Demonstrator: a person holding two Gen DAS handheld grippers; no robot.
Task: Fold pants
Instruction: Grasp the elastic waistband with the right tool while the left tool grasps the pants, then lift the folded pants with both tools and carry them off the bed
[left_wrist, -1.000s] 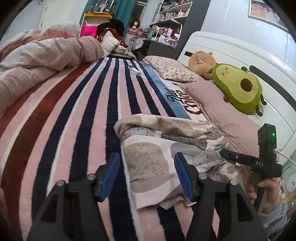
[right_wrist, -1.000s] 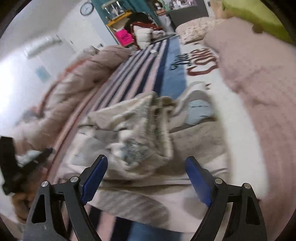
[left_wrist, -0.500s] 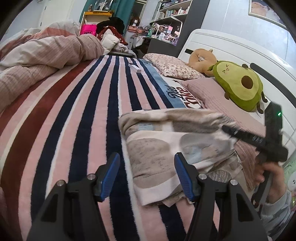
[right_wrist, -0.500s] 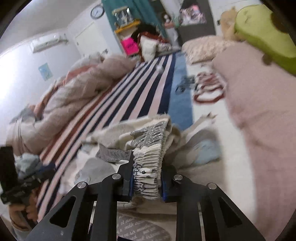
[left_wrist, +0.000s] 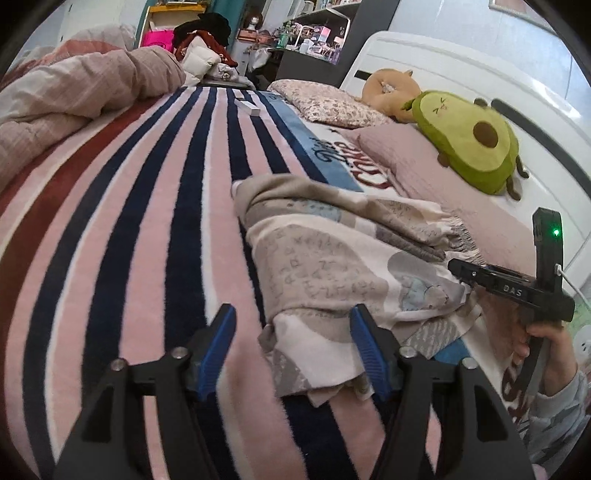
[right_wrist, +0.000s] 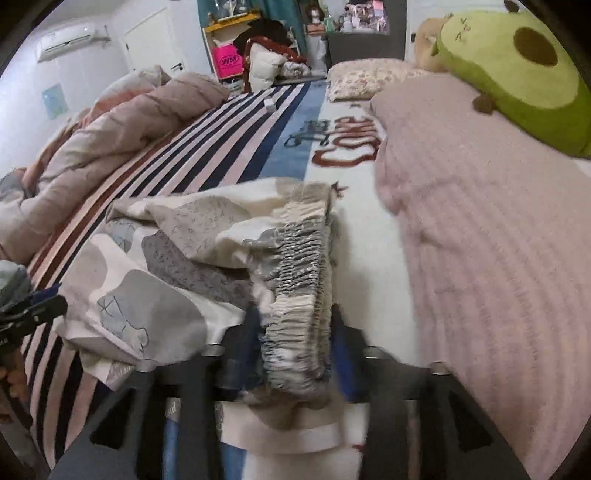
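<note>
As far as the two views show, the pants (left_wrist: 332, 266) are already folded at least once: they lie as a thick layered bundle on the striped blanket (left_wrist: 110, 240), with the gathered waistband (right_wrist: 299, 288) turned up on top. The bundle is not yet neat; its edges do not match and a loose corner sticks out at the near end, so I judge that at least one more fold, or some smoothing, is left.

In the left wrist view the left gripper (left_wrist: 291, 347) stands open with nothing pressed between its blue pads. The near end of the pants lies between the fingers and runs away toward 1 o'clock; the right finger seems to rest just beside or on the cloth edge.

In the right wrist view the right gripper (right_wrist: 295, 350) has the waistband between its fingers, rising toward 12 o'clock. Its jaws have just been opening, and because of blur I cannot tell whether the pads press the band or have let it go. The rest of the pants spreads toward 10 o'clock, and the pink pillow (right_wrist: 480, 240) is at 2 o'clock
</note>
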